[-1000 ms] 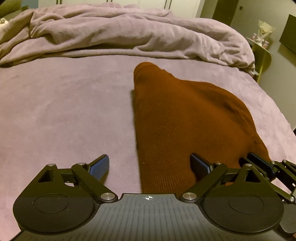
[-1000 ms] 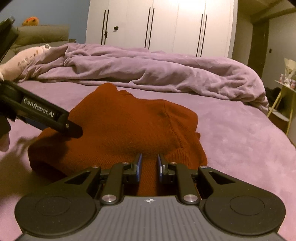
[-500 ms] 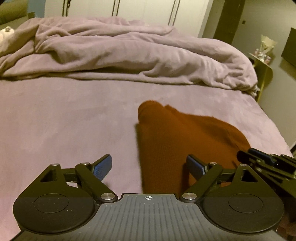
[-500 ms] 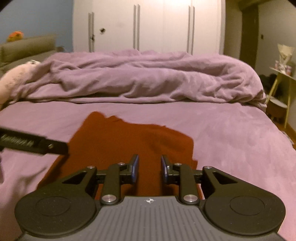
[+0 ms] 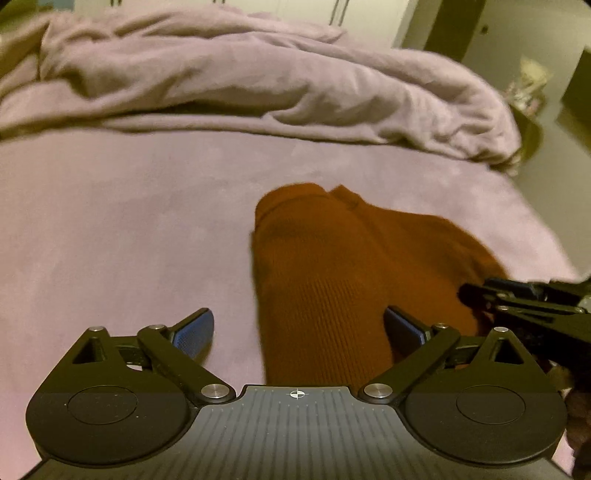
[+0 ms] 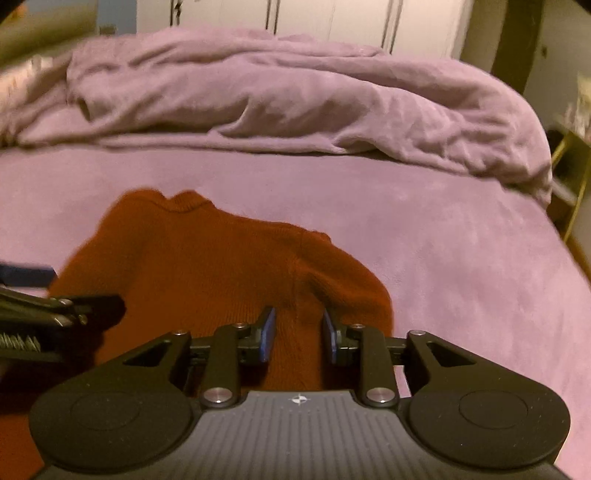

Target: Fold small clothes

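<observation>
- A rust-brown ribbed knit garment (image 5: pixel 332 280) lies folded flat on the mauve plush bed (image 5: pixel 110 221), in the lower middle of the left wrist view and reaching toward the lower right.
- In the right wrist view the same garment (image 6: pixel 207 273) fills the lower left and centre, its neckline notch pointing toward the top of the frame.
- The left tool (image 5: pixel 298 328) is released, its blue-padded jaws opening and spread very wide: one pad hangs over bare bed at lower left, the other over the knit at lower right, neither pressing on it.
- The right tool (image 6: pixel 298 336) is also released, its jaws opening with a narrow gap; the knit shows between the pads, but they do not pinch it.
- The right tool's black linkage enters the left wrist view at the right edge, over the garment's right border.
- The left tool's black arm shows at the left edge of the right wrist view, over the garment's left border.
- A crumpled mauve duvet (image 6: pixel 295 107) is heaped across the upper part of both views.
- White wardrobe doors (image 6: pixel 332 22) stand behind it at the top.
</observation>
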{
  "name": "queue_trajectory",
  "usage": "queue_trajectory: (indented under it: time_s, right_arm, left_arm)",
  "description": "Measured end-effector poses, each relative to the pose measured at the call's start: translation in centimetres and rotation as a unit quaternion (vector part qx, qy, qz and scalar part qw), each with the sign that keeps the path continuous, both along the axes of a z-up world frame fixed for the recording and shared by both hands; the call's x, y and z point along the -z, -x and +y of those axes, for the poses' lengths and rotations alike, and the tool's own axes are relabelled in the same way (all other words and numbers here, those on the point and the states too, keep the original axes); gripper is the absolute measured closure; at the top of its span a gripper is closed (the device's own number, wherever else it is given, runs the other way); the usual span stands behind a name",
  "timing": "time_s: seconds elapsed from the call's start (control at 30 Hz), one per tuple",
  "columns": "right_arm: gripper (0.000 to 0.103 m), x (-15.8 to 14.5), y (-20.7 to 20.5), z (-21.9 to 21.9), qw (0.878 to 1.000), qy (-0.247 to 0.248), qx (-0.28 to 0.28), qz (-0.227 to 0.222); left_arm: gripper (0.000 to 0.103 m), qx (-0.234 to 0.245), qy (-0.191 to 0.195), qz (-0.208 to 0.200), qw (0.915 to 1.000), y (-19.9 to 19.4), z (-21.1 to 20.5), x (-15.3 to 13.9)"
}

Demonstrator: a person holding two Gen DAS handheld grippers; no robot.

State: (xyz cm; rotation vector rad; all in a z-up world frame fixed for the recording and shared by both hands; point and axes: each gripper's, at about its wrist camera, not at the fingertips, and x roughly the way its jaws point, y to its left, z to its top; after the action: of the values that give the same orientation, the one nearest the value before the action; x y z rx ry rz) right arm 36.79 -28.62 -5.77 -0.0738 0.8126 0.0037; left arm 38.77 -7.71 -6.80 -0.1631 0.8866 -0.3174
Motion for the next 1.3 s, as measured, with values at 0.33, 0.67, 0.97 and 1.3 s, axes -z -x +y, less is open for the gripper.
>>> queue_trajectory:
  time_s: [0.33,0.67,0.97,1.3]
  right_arm:
    - [0.028,0.7,6.5,-10.0,0.963,-0.260,0.060,0.031]
    - [0.045,3.4,3.1,-10.0,0.929,-0.361,0.052,0.054]
    - [0.070,1.6,3.7,-8.0,0.931,-0.359,0.047,0.043]
    - [0.071,-0.8,7.0,0.8,0.922,-0.383,-0.042,0.045]
  left_arm:
    - [0.005,0.041,0.179,0.091,0.9788,0.6,4.9,2.3]
    - [0.031,0.025,0.250,0.130,0.9590,-2.4,3.3,4.7]
    - [0.051,0.025,0.253,0.111,0.9607,-0.7,4.6,2.5]
    - [0.046,-0.017,0.131,0.076,0.9884,6.5,13.1,-1.8]
